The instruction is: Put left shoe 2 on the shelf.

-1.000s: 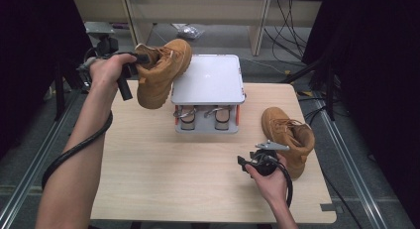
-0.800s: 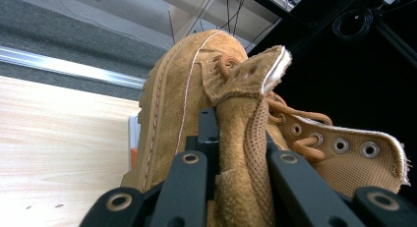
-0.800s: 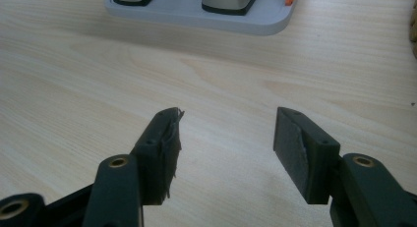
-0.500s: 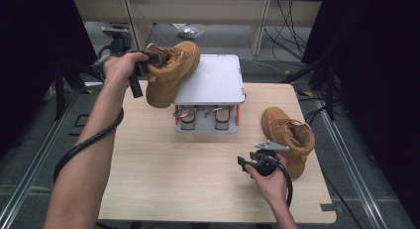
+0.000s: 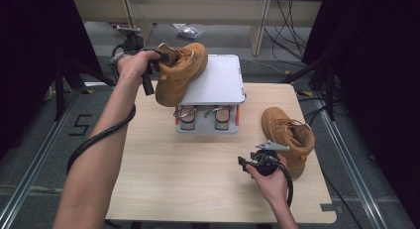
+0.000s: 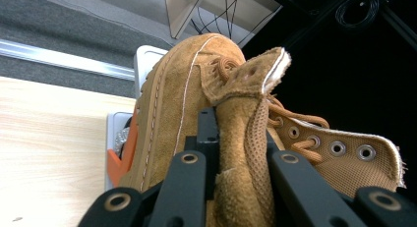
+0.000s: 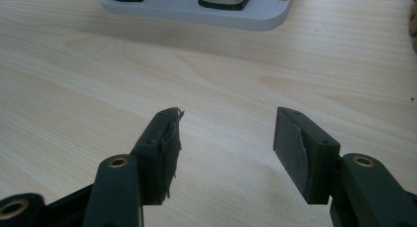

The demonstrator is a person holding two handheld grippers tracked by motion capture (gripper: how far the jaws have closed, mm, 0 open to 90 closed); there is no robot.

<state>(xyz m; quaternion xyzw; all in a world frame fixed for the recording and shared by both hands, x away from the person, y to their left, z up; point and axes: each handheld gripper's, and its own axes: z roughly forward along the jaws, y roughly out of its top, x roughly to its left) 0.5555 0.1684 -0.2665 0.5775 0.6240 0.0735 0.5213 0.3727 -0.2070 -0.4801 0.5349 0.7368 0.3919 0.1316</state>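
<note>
Carrying one boot (image 5: 181, 73) in the air over the rack's (image 5: 210, 92) near left corner, the left gripper (image 5: 148, 65) leaves the setting-down undone; the second boot (image 5: 289, 140) lies on the table (image 5: 198, 179).

Left gripper view: jaws pinch the boot's collar (image 6: 243, 138).

Right gripper view: right gripper (image 7: 226, 153) spread, idle, probably waiting.

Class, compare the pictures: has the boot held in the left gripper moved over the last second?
Yes. The held boot has moved rightward, further over the grey rack's top. The left gripper is clamped on its collar.
</note>
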